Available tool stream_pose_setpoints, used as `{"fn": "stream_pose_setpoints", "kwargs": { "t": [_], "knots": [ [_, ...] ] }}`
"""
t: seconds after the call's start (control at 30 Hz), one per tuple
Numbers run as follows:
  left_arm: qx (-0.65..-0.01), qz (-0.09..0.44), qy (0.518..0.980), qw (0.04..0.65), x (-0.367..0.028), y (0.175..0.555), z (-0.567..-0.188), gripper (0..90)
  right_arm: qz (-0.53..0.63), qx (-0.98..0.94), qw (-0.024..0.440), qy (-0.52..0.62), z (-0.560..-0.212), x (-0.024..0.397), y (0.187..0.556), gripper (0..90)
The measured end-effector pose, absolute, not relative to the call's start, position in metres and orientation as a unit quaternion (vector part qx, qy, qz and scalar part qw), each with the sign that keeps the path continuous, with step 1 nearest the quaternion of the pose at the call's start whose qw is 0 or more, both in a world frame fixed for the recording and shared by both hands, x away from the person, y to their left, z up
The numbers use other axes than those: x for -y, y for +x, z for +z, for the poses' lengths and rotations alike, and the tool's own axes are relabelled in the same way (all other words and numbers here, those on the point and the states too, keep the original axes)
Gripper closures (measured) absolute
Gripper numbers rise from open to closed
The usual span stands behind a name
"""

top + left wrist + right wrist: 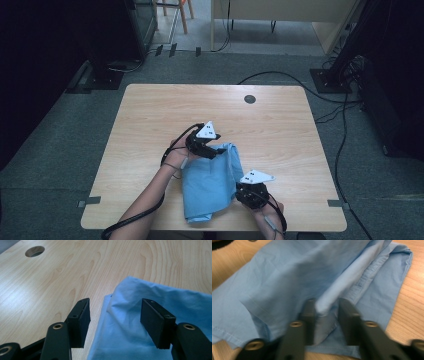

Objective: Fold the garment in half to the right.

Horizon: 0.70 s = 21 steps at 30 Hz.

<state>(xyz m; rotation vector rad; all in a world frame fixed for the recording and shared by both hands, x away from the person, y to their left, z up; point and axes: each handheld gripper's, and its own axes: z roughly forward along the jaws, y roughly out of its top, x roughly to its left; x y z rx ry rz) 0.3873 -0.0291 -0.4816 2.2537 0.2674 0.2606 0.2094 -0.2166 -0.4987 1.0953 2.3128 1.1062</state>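
A light blue shirt (pixel 210 182) lies folded on the wooden table (pixel 150 115), near its front edge. My left gripper (pixel 217 148) hovers at the garment's far corner with its jaws wide apart. In the left gripper view (pixel 115 315) one jaw is over bare wood and the other over the blue cloth (pixel 150 295), and nothing is pinched. My right gripper (pixel 237 187) sits at the shirt's right edge. In the blurred right gripper view its jaws (pixel 327 307) pinch a raised fold of the shirt (pixel 287 277) beside a stitched seam.
A round cable hole (pixel 249 99) sits near the table's far edge and shows again in the left gripper view (pixel 35 251). Bare wood surrounds the shirt to the left, right and behind. Black cables (pixel 345 125) trail over the grey floor at the right.
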Motion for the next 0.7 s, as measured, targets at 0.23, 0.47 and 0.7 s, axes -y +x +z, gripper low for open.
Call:
{"fn": "stream_pose_setpoints", "kwargs": {
  "t": [0.23, 0.47, 0.7],
  "knots": [
    [-0.095, 0.122, 0.907, 0.392, 0.031, 0.386, -0.486, 41.1, 0.368, -0.827, 0.231, 0.357, -0.484, 0.210, 0.199, 80.6],
    [-0.095, 0.123, 0.909, 0.387, 0.031, 0.386, -0.487, 41.0, 0.363, -0.810, 0.249, 0.388, -0.479, 0.227, 0.198, 73.0],
    [-0.094, 0.125, 0.910, 0.385, 0.032, 0.386, -0.487, 40.7, 0.429, -0.762, 0.254, 0.412, -0.461, 0.250, 0.194, 66.1]
  ]
}}
